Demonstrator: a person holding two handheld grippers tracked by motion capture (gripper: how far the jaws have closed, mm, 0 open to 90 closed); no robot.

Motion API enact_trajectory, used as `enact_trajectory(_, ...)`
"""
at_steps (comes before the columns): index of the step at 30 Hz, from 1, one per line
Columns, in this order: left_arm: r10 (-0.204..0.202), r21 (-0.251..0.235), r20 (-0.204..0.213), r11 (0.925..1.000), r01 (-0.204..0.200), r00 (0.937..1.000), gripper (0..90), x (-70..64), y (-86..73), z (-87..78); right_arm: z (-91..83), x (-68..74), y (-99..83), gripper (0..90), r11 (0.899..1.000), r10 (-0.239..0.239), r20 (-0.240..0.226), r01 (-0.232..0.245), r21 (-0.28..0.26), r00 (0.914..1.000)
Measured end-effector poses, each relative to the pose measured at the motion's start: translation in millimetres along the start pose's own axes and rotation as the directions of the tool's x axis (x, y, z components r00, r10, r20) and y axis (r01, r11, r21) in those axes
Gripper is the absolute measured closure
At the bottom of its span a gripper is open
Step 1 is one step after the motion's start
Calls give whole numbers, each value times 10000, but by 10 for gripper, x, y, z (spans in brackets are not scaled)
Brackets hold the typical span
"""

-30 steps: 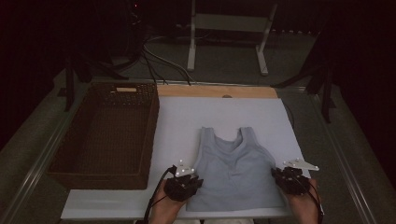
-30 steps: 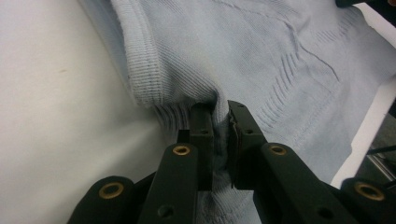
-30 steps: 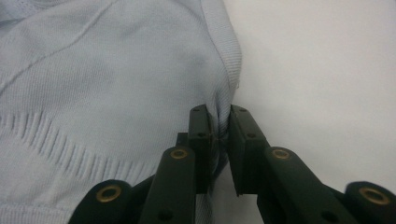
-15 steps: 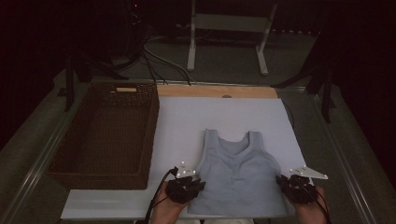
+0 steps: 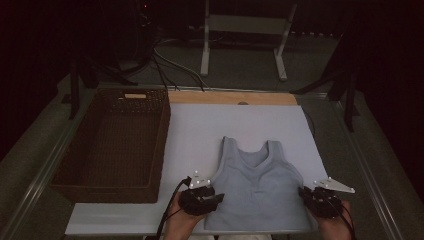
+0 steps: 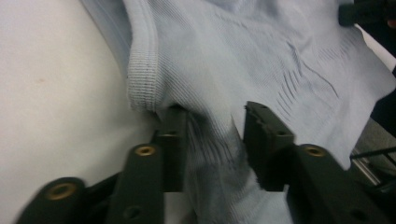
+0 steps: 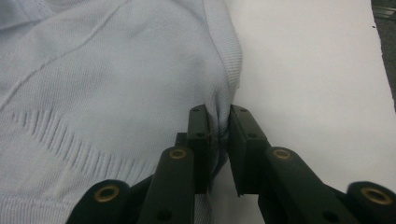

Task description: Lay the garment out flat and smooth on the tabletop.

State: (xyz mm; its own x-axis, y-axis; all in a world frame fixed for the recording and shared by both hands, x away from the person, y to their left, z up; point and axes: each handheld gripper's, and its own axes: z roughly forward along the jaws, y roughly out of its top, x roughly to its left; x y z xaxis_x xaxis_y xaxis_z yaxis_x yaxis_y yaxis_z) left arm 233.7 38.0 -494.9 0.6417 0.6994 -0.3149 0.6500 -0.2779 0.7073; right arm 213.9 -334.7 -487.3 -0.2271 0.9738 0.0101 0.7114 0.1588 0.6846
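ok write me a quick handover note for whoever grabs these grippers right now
Left gripper: open, fingers astride the tank top fabric at its hem corner, not yet clamped.
Right gripper: shut on the tank top's other side edge.
The tank top lies flat on the white mat, straps pointing away; the wicker basket sits to its left.
Done: right-side grasp.
Left: close the left gripper, then probably fold.

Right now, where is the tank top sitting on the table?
In the high view, the tank top lies flat on the white mat, near its front edge, right of the wicker basket.
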Motion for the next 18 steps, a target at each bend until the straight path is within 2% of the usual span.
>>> enact_trajectory(2, -82, -148, 19, 9999, 83, 10000, 519, 27, 15, -2, -8, -8, -3, 724, 9998, 61, -34, -61, -168, 10000)
enact_trajectory(3, -98, -193, 50, 9998, 99, 9999, 519, 39, 22, -3, -8, -8, -3, 724, 9998, 61, -34, -61, -168, 10000)
enact_trajectory(4, -88, -262, 47, 9996, 89, 10000, 498, 46, 28, -6, -13, -18, -1, 687, 9996, 79, -108, -82, -269, 9999)
enact_trajectory(5, -54, -327, -7, 9995, 54, 10000, 476, 47, 33, -8, -16, -27, 1, 639, 9993, 91, -214, -99, -372, 9997)
enact_trajectory(6, -25, -406, 16, 9992, 25, 10000, 435, 49, 42, -10, -6, -43, 3, 562, 9991, 114, -527, -135, -390, 9985)
enact_trajectory(8, -3, -475, -24, 9989, 2, 10000, 417, 46, 44, -13, 3, -47, 1, 537, 9990, 113, -542, -137, -431, 9985)
enact_trajectory(11, 30, -664, -165, 9978, -41, 9999, 378, 56, 50, -33, 21, -63, 12, 424, 9978, 196, -806, -246, -617, 9966)
enact_trajectory(13, 8, -734, -190, 9973, -22, 9998, 365, 72, 61, -51, 20, -70, 24, 383, 9970, 228, -851, -289, -716, 9961)
enact_trajectory(15, 30, -820, -287, 9966, -53, 9996, 287, 76, 74, -64, 15, -81, 34, 328, 9954, 260, -857, -337, -892, 9960)
enact_trajectory(18, 124, -918, -266, 9957, -148, 9996, 227, 71, 95, -78, 9, -104, 43, 282, 9930, 328, -899, -427, -1098, 9954)
